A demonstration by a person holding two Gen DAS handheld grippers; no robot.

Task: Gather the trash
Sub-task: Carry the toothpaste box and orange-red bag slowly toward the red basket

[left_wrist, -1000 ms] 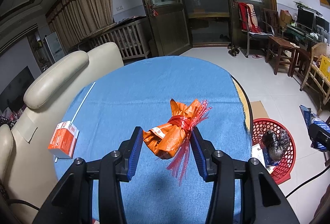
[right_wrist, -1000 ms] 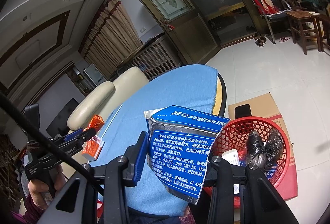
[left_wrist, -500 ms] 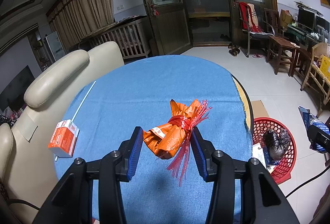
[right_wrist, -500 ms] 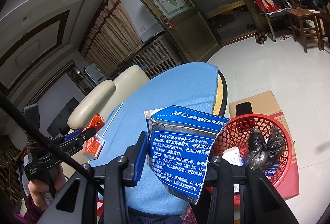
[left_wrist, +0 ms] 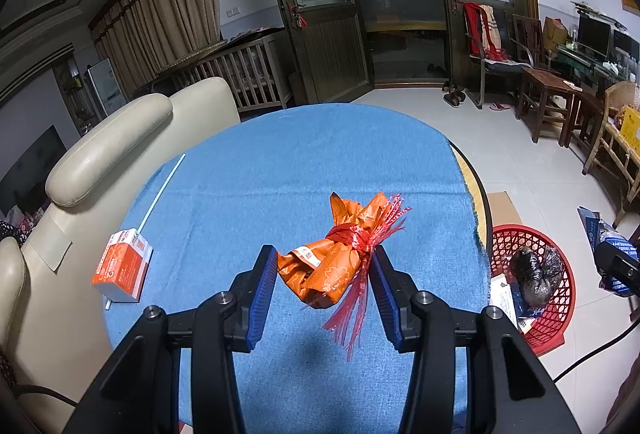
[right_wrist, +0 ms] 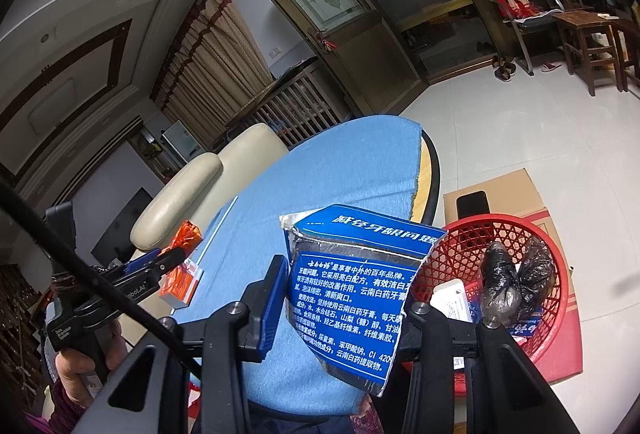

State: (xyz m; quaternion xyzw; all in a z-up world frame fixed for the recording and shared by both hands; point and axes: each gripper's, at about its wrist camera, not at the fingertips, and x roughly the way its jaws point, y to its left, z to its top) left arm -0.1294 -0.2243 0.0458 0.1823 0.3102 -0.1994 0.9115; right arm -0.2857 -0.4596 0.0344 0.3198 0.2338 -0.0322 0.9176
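Left gripper: clamped on orange wrapper bundle, unmoved.
Right gripper: clamped on blue toothpaste box; red basket just beyond has shifted slightly, so drop pending.

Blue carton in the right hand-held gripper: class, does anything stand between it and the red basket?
Nothing visible does. The blue carton hangs beside the table edge, and the red basket sits open-topped on the floor just right of it.

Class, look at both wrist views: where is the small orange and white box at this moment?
The orange and white box lies on the blue tablecloth at the table's left edge, beside the cream sofa, left of the left gripper holding the orange wrapper bundle.
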